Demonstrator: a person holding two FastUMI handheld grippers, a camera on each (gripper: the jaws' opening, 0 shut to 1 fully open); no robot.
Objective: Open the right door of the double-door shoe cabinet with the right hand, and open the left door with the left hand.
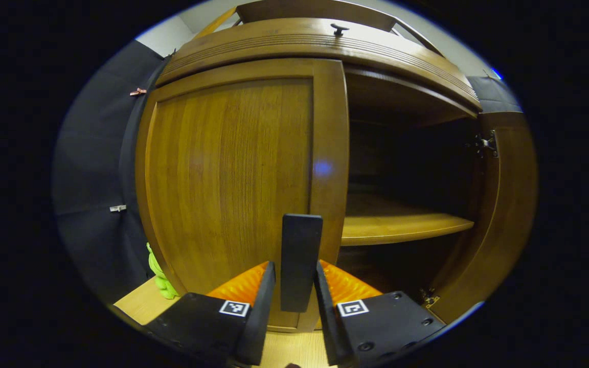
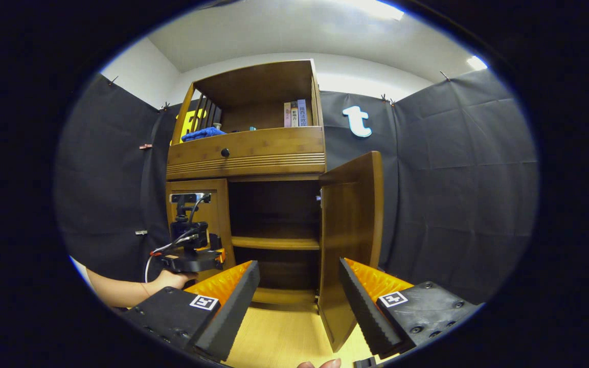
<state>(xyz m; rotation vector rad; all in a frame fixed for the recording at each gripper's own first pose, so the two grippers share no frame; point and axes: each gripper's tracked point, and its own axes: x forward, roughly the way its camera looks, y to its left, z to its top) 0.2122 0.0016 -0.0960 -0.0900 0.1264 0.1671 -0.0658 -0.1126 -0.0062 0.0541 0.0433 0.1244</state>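
Note:
The brown wooden shoe cabinet [image 2: 246, 153] stands against the booth's wall. Its left door [image 1: 228, 179] is closed flat. A dark upright handle [image 1: 300, 245] on that door sits between the fingers of my left gripper [image 1: 295, 265], which is shut on it. In the right gripper view a hand [image 2: 169, 280] holds that left gripper [image 2: 192, 255] at the left door. The right door [image 2: 350, 230] is swung wide open toward me. My right gripper [image 2: 298, 263] hovers open in front of the dark cabinet interior, with nothing between its fingers.
A bare inner shelf [image 1: 402, 227] spans the open half. Above the doors sit a drawer with a knob [image 2: 225, 152] and an open compartment with books [image 2: 297, 113] and a blue cloth [image 2: 202, 134]. A green object [image 1: 161, 278] lies left of the cabinet on the pale floor [image 2: 284, 337].

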